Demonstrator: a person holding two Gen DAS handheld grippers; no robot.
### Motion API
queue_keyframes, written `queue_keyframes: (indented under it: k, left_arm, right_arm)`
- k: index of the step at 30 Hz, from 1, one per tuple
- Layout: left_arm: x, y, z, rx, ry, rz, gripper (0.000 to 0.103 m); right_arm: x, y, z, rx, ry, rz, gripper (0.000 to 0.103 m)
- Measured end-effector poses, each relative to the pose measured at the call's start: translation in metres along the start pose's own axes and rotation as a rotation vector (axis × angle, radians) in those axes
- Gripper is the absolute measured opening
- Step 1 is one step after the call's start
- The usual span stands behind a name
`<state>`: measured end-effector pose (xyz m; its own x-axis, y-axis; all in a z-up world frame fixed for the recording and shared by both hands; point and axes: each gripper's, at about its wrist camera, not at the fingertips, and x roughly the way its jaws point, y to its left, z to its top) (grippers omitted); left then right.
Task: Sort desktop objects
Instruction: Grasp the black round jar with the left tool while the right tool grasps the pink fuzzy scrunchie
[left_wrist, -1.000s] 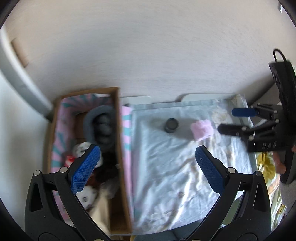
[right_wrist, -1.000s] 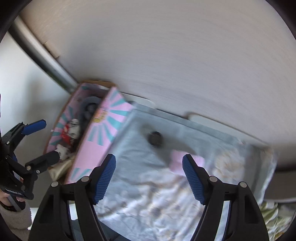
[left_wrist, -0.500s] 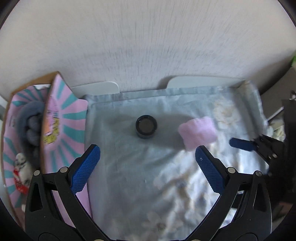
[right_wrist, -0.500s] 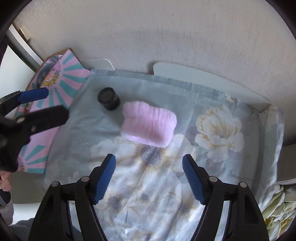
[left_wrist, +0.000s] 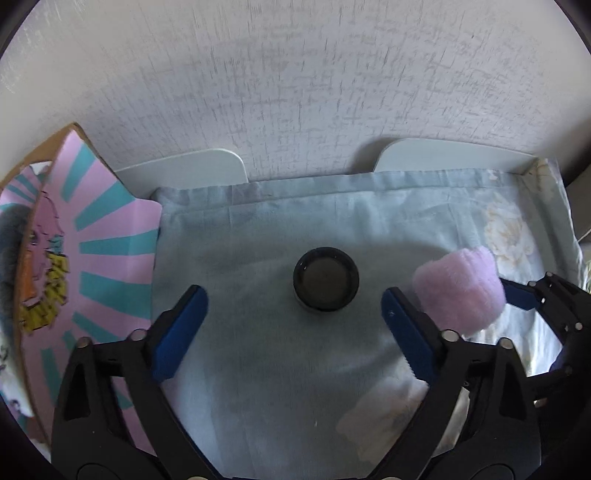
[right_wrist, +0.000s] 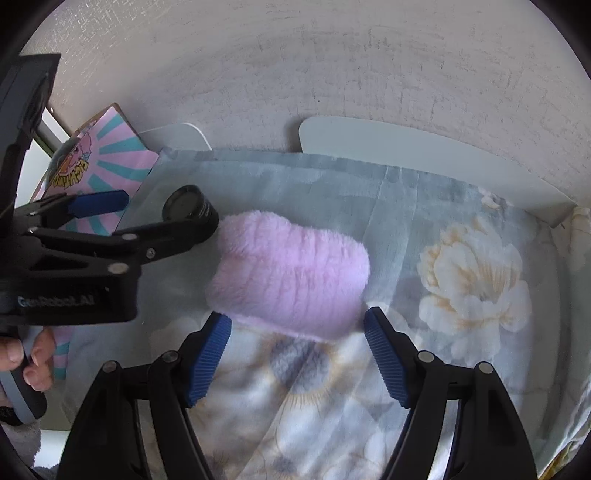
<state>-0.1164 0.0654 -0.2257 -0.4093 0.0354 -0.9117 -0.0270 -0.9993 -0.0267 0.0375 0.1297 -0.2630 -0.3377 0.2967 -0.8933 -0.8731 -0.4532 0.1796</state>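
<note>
Small round black jar (left_wrist: 325, 281), upright near the middle of a pale blue floral cloth (left_wrist: 266, 369), lined up between the blue pads of the left gripper (left_wrist: 294, 323), jaws wide, just now narrowing, nothing gripped. Just right of the jar, a fluffy pink pouch (right_wrist: 291, 277), lying flat, far edge close to the jar. Right gripper (right_wrist: 297, 354) at the pouch's near edge, jaws spread about pouch-wide, pads beside its corners, no grip. Left of the cloth, a cardboard box with pink-and-teal flap (left_wrist: 107, 254).
</note>
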Motion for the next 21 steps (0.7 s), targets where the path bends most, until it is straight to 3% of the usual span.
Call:
queue_keyframes:
  k: [5,9,16,21]
  left_arm:
    - [0.011,-0.001,-0.005,0.016,-0.01,-0.003,0.055]
    - [0.011,-0.005,-0.006,0.037,-0.035,-0.023,0.034]
    - [0.011,-0.001,-0.006,0.012,-0.038,-0.041,0.032]
    - [-0.001,0.002,-0.005,-0.002,-0.049,-0.052,0.032]
  right_arm:
    - [0.002,0.005,0.003,-0.053,-0.056,-0.001,0.069]
    - [0.0,0.011,0.004,-0.106,-0.087,-0.009,0.051]
    - [-0.009,0.008,0.007,-0.11,-0.136,0.002,0.025]
    - [-0.016,0.005,0.008,-0.1,-0.142,0.008,0.021]
